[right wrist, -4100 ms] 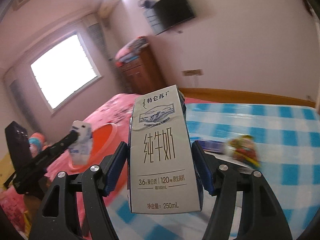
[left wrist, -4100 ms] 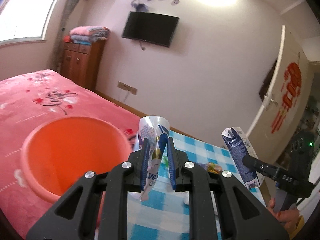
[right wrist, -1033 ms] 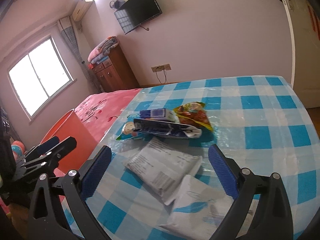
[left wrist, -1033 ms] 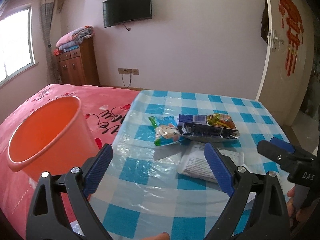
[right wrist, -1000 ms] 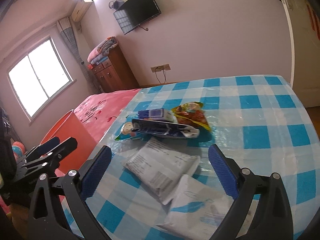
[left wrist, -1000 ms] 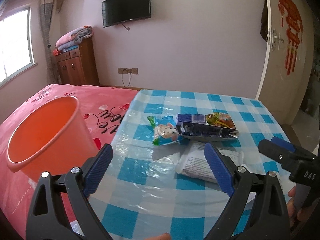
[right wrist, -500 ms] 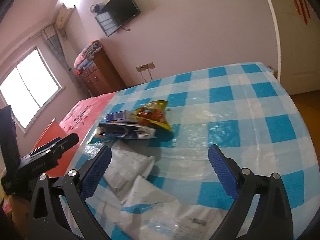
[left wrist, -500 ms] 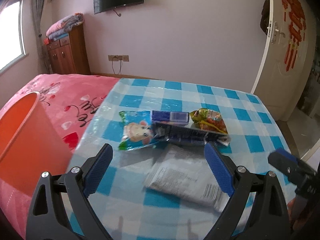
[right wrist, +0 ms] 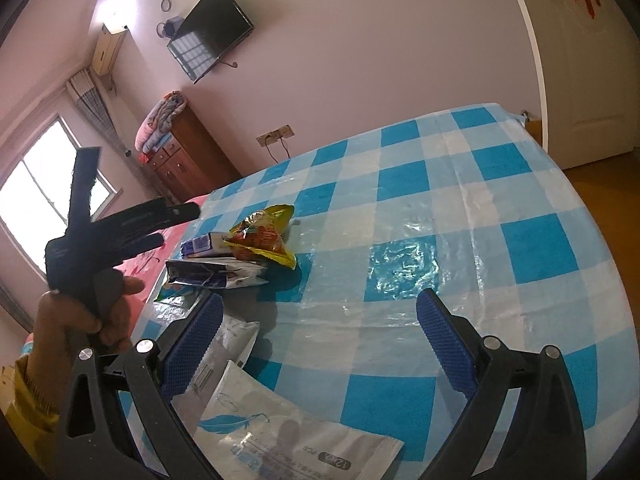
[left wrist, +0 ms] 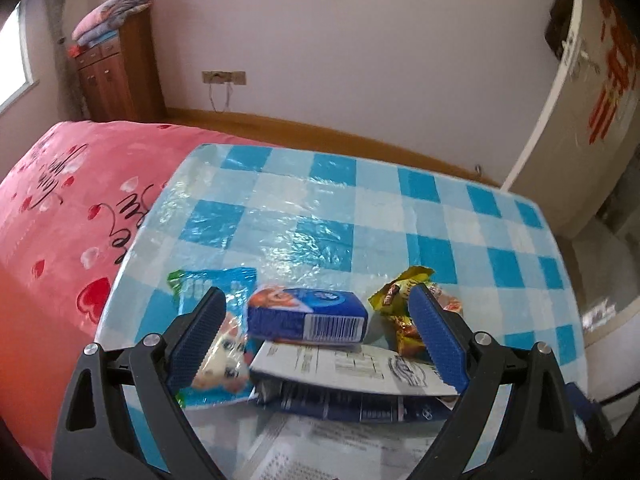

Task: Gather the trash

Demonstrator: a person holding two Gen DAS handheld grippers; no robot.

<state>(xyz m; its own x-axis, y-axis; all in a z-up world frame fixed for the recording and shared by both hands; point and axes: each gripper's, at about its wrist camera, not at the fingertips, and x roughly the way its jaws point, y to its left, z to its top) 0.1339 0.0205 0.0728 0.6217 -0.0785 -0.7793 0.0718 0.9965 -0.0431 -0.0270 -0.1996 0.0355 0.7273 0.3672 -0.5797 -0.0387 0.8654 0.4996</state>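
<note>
Both jaws of the left gripper stand spread wide and hold nothing, low over the trash heaped at the near left edge of the checked tablecloth. In the left wrist view a blue box with a barcode on its side lies between the fingers, resting on a flattened milk carton whose small print is too blurred to read; a blue snack bag with a cartoon face lies to its left and a yellow snack wrapper to its right. A pink bedspread borders the cloth's left edge. In the right wrist view the right gripper is likewise spread and empty above the near edge of the cloth, over a white plastic pack with a blue feather mark and "PCS" printed on it. Farther along the left edge sit the wrapper, carton and box. A hand holds the left gripper just beside them.
</note>
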